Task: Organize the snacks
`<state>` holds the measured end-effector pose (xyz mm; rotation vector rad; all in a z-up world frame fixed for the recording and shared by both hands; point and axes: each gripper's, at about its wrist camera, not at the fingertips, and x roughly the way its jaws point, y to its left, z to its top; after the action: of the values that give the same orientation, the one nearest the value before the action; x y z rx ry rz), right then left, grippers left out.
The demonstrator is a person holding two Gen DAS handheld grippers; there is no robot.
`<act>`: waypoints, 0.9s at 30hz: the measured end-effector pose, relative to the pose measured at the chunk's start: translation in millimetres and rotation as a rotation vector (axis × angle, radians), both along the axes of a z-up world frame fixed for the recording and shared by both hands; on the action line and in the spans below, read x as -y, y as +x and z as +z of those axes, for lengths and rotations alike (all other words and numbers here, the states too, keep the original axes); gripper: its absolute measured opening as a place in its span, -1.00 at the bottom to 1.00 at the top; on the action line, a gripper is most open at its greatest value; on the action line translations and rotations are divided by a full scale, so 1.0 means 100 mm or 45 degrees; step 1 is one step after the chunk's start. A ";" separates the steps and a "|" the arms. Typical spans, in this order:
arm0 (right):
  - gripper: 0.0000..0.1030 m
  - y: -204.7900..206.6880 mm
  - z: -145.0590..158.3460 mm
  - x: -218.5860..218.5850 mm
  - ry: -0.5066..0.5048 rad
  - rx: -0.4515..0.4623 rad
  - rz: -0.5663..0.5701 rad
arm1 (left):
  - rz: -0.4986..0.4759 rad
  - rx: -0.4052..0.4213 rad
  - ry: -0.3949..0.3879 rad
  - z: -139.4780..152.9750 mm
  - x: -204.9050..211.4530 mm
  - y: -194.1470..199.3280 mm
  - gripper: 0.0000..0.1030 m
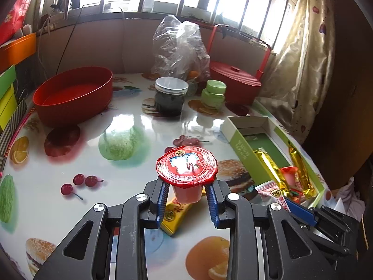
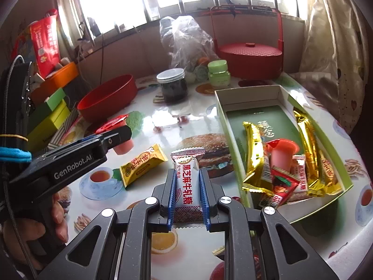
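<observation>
Snacks gripped in both hands, above the worktop (image 1: pixel 70 210).
My left gripper (image 1: pixel 187 197) clamps a jelly cup (image 1: pixel 186 171); my right gripper (image 2: pixel 186 194) clamps a candy bar (image 2: pixel 187 182), beside the open box (image 2: pixel 221 114); only the right view shows bare worktop left of it.

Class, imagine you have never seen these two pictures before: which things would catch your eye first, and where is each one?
First, the red-lidded jelly cup gripped by the left gripper above the fruit-print table, and the white nougat packet clamped in the right gripper. Next, the open green cardboard box on the right, holding gold-wrapped bars, and the yellow candy packet lying loose on the table.
</observation>
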<state>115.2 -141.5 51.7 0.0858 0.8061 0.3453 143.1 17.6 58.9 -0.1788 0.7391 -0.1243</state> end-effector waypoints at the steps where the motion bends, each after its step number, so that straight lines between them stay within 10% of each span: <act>1: -0.65 -0.01 0.02 0.02 0.002 0.006 -0.005 | -0.006 0.003 0.000 0.02 0.02 -0.01 -0.40; 27: -0.65 -0.08 0.21 0.74 0.023 0.062 -0.192 | -0.229 0.036 0.006 0.21 0.74 0.04 -0.40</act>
<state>106.8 -215.2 73.2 0.1536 0.7437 0.2111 146.7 -56.5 80.3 -0.1056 0.7266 -0.2953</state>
